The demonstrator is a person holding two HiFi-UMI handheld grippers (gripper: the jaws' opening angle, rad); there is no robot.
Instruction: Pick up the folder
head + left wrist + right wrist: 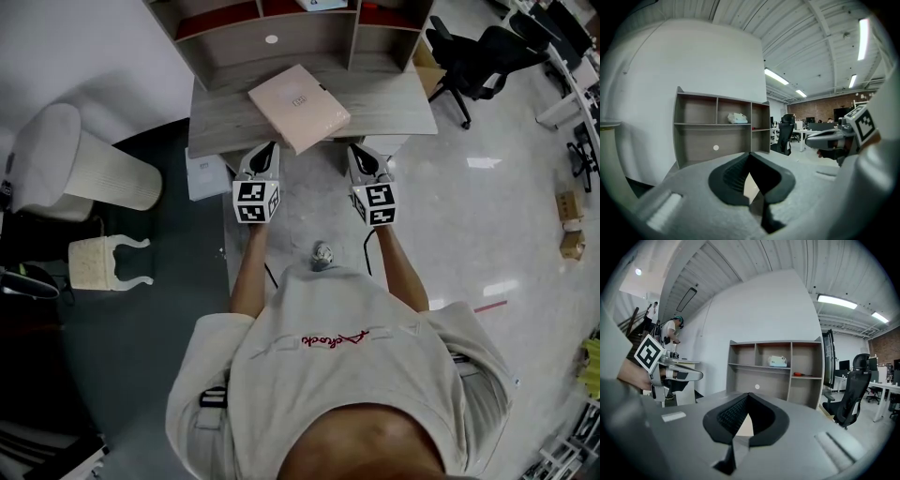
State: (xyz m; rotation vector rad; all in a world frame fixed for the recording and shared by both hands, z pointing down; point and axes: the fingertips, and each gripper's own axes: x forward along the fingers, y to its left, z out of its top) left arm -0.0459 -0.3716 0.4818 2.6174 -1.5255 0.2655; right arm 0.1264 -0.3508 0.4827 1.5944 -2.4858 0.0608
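Observation:
A pale pink folder [298,108] lies flat on the grey desk [398,105], turned at an angle, its near corner hanging over the front edge. My left gripper [269,147] sits just short of the desk edge, to the left of that corner; my right gripper [358,148] mirrors it on the right. Neither touches the folder. In the left gripper view the dark jaws of the left gripper [750,154] meet at the tip with nothing between them. The right gripper [748,394] looks the same in its own view. A pale sliver of folder [747,185] shows below the jaws.
A shelf hutch [272,39] stands on the back of the desk, with a white box [778,361] on one shelf. A black office chair [469,61] stands to the right, a white ribbed bin [103,169] and a small stool [103,262] to the left.

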